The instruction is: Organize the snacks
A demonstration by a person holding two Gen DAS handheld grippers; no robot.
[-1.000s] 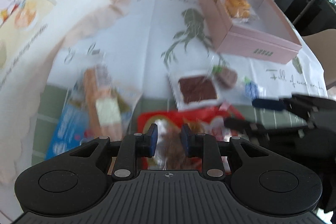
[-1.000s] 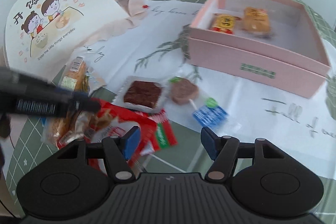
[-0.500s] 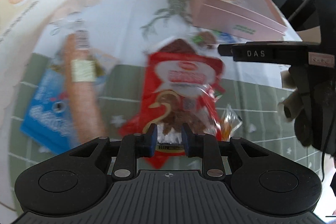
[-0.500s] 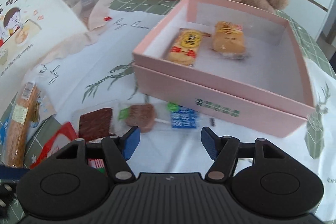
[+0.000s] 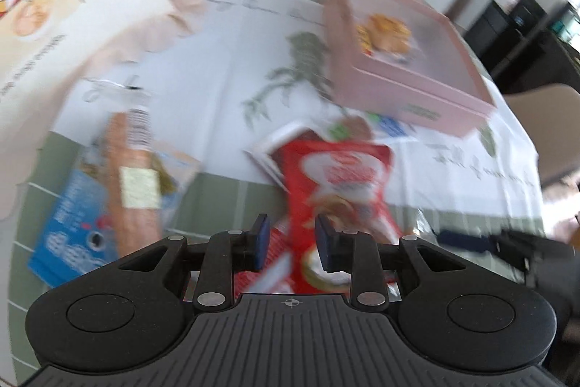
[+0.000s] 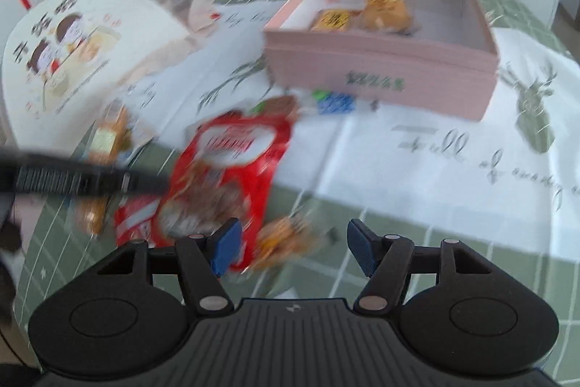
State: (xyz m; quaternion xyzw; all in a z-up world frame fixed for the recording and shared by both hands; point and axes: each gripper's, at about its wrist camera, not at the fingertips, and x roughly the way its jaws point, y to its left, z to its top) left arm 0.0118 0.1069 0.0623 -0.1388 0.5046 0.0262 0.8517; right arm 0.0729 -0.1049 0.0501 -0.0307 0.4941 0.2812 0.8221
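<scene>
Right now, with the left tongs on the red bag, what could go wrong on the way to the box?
1. The left tongs pinch only the red bag at its bottom edge, so it may swing or slip out.
2. The pink box already holds two snacks; the big bag could land on them.
3. The open right tongs hover over a small orange snack, close to the bag, and could snag it.
</scene>
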